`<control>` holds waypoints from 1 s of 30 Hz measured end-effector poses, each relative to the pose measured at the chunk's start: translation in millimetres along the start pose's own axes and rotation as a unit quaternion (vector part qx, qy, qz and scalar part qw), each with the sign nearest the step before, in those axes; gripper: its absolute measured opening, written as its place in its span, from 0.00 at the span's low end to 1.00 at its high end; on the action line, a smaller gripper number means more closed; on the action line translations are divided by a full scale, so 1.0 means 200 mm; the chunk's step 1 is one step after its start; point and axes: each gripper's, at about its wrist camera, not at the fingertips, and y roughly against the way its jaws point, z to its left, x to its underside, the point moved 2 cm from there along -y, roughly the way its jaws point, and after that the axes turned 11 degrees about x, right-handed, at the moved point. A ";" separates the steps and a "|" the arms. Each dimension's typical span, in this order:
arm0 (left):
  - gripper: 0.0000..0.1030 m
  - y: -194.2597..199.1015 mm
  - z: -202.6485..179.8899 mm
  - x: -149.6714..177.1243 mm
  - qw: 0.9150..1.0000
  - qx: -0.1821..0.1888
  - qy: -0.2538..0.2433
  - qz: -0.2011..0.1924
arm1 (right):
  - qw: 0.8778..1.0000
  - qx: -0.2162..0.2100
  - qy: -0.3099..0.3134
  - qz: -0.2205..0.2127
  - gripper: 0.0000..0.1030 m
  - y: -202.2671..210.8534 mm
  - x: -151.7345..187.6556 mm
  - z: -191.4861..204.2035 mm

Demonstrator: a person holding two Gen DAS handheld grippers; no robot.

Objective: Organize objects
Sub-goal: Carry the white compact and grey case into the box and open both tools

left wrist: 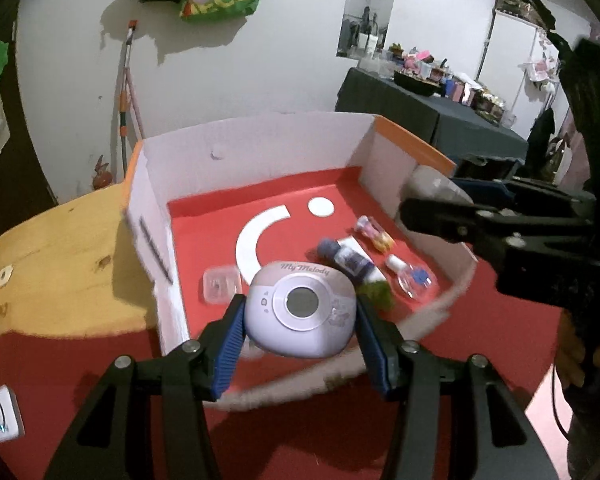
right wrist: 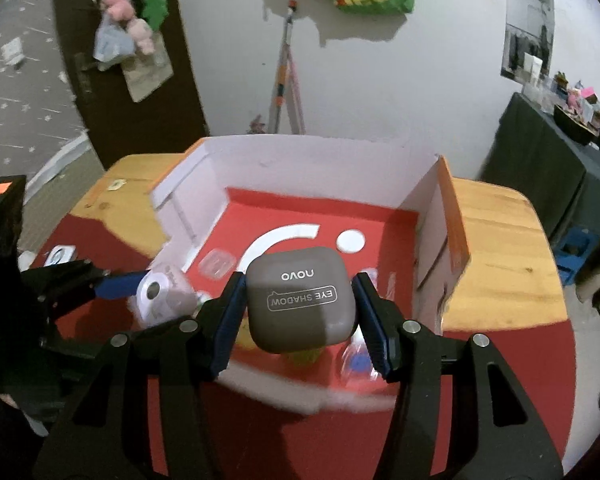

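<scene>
Both tongs are loaded and hang over the near edge of the box, which sits on the desk. The left tongs pinch the white gadget by its two sides; the right tongs pinch the brown compact the same way. Each item is clear of the box floor, as far as I can tell.

Already inside, on the right half of the floor: a tube, a small bottle, a pink and yellow trinket and something green. A clear case lies near the left wall.

To do this well, I would lower each piece onto bare red floor, the gadget toward the middle left past the clear case, the compact short of the tube and bottle. Go down until it touches before spreading the tongs, so nothing drops. The two tongs are close together, so take them in turn, and lift straight up to clear the near wall
</scene>
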 end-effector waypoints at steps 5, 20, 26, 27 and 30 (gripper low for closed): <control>0.54 -0.12 0.04 -0.13 1.000 0.001 -0.006 0.014 | 0.999 0.031 0.002 0.031 0.51 -0.19 -0.11 -0.02; 0.54 -0.46 0.23 -0.22 0.997 -0.020 0.019 0.077 | 0.990 0.075 -0.012 0.119 0.51 -0.62 -0.20 -0.10; 0.54 -0.52 0.26 -0.24 0.995 -0.027 0.027 0.090 | 0.987 0.074 -0.015 0.144 0.51 -0.70 -0.19 -0.13; 0.54 -0.53 0.27 -0.24 0.995 -0.030 0.027 0.092 | 0.986 0.075 -0.013 0.148 0.51 -0.71 -0.19 -0.13; 0.54 -0.55 0.26 -0.25 0.994 -0.036 0.027 0.099 | 0.985 0.079 -0.004 0.155 0.51 -0.73 -0.18 -0.12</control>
